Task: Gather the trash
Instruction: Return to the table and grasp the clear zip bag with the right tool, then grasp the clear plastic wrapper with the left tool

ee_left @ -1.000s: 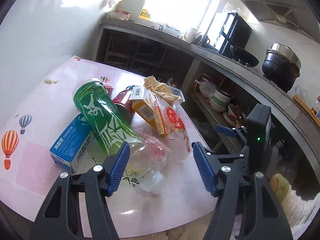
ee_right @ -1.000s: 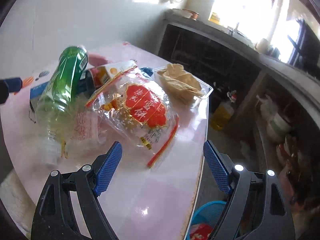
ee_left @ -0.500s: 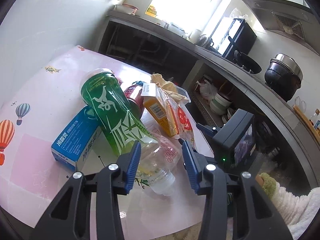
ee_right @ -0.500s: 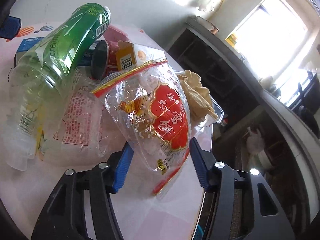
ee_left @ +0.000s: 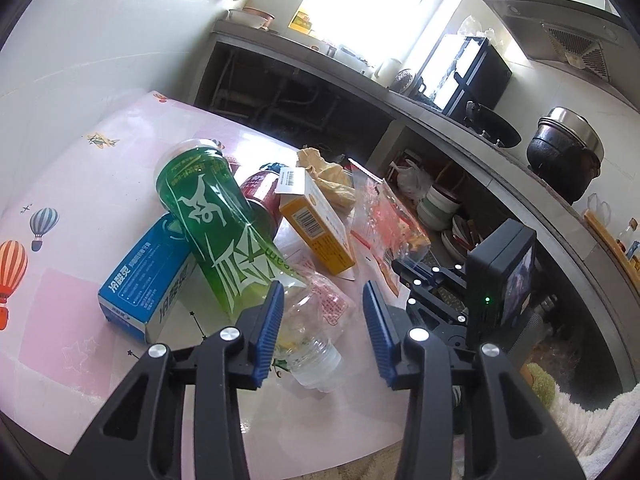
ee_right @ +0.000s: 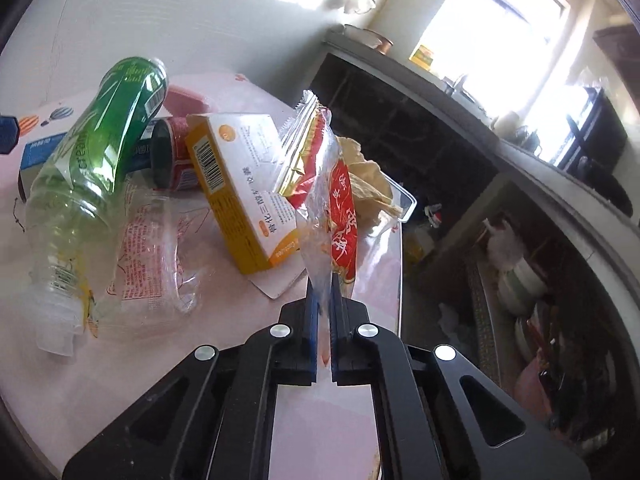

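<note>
Right gripper (ee_right: 325, 300): I am pinching the wrapper (ee_right: 332, 200) by its tail, lifting it clear.
Left gripper (ee_left: 322, 324): I am holding half-open, straddling the bottle (ee_left: 224, 236) neck, not gripping.

Plastic bottle (ee_left: 224, 236): green label, white lettering, clear neck. 
Carton (ee_left: 144, 276): blue and white. 
Medicine box (ee_right: 240, 184): orange and white, black barcode. 
Snack bag (ee_right: 332, 208): clear, red and gold print. 
Can (ee_right: 176, 156): red. 
Tablecloth (ee_left: 80, 184): pink, patterned with striped hot-air balloons. 
Gripper pads (ee_left: 272, 332): blue on black frames.
</note>
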The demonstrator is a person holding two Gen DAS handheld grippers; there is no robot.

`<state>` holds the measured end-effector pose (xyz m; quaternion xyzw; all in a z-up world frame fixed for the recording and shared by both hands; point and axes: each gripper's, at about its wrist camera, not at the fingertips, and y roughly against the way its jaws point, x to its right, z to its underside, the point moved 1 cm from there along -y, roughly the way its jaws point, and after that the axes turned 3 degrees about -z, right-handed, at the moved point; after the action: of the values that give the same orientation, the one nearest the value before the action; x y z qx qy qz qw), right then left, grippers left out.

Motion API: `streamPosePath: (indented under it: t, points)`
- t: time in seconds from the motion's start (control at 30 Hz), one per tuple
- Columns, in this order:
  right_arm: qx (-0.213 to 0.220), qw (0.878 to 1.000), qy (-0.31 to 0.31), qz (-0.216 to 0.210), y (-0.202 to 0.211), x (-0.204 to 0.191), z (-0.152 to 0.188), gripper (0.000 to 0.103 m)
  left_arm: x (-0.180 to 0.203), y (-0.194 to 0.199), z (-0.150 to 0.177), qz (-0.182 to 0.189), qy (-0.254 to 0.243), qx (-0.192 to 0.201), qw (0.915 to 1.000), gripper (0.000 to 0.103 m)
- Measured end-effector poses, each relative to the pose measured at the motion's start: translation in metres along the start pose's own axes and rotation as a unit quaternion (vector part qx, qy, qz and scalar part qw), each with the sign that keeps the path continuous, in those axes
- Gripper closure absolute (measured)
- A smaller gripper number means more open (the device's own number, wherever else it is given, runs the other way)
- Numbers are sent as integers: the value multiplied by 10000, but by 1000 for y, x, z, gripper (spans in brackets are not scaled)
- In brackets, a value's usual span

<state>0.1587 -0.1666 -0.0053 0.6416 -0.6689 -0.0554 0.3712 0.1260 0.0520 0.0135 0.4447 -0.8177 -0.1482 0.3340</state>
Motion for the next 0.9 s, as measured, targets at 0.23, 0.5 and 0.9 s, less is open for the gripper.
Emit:
streamPosePath:
  t: [0.23, 0.5, 0.9]
  points:
    - [38, 9955, -911, -241, 15, 31, 3, 100, 22, -25, -25, 224, 132, -142, 9996, 62]
    - [91, 9864, -1573, -468, 19, 55, 13, 100, 32, -78, -65, 82, 961, -783, 9923, 40]
    - [232, 9736, -2194, -586, 16, 67, 31, 100, 52, -138, -68, -703, 1974, -1186, 9706, 25]
